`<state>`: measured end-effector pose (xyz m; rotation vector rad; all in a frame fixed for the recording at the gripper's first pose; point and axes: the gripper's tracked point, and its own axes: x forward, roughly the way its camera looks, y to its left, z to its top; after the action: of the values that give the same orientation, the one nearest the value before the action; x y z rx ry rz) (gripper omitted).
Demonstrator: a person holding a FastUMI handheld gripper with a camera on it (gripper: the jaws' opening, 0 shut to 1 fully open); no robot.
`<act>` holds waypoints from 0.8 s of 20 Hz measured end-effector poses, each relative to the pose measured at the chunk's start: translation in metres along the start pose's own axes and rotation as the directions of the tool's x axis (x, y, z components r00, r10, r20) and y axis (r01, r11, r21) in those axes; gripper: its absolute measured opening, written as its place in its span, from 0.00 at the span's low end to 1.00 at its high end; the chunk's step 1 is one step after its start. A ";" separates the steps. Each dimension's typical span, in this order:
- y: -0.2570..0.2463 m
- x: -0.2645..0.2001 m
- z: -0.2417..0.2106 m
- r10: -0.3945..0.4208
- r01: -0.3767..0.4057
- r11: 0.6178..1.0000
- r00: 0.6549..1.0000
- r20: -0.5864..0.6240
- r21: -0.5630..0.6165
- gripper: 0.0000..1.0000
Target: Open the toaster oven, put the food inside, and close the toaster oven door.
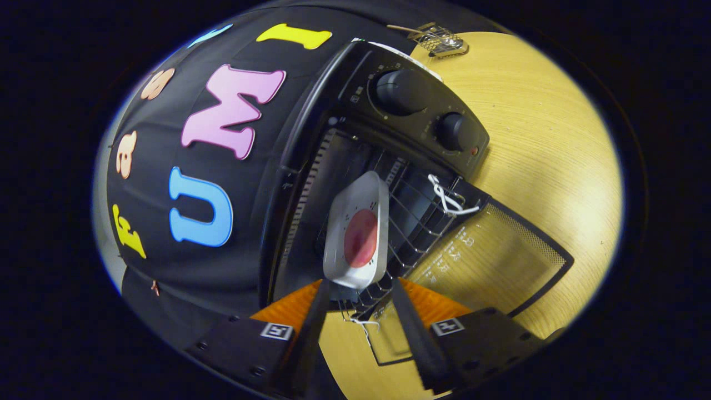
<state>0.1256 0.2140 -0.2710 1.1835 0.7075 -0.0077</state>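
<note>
White food tray with a pink piece sits on the wire rack inside the toaster oven | glass door hangs open over the wooden table | gripper spread wide, holding nothing, tray just ahead of the fingers

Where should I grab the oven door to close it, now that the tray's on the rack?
Probably the door's free outer edge, the one farthest from the oven, coming from the table side. The door lies swung fully open, so that edge is clear of the rack and white tray. The gripper is open just short of the tray.
</note>
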 end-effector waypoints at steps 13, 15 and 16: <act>-0.089 -0.086 -0.065 -0.261 0.165 0.860 0.955 -0.140 -0.483 0.99; -0.103 -0.091 -0.074 -0.319 0.189 0.822 0.934 -0.161 -0.537 0.99; -0.111 -0.093 -0.075 -0.352 0.209 0.795 0.923 -0.153 -0.569 0.99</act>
<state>-0.0254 0.2000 -0.3318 0.5208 1.0297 0.0908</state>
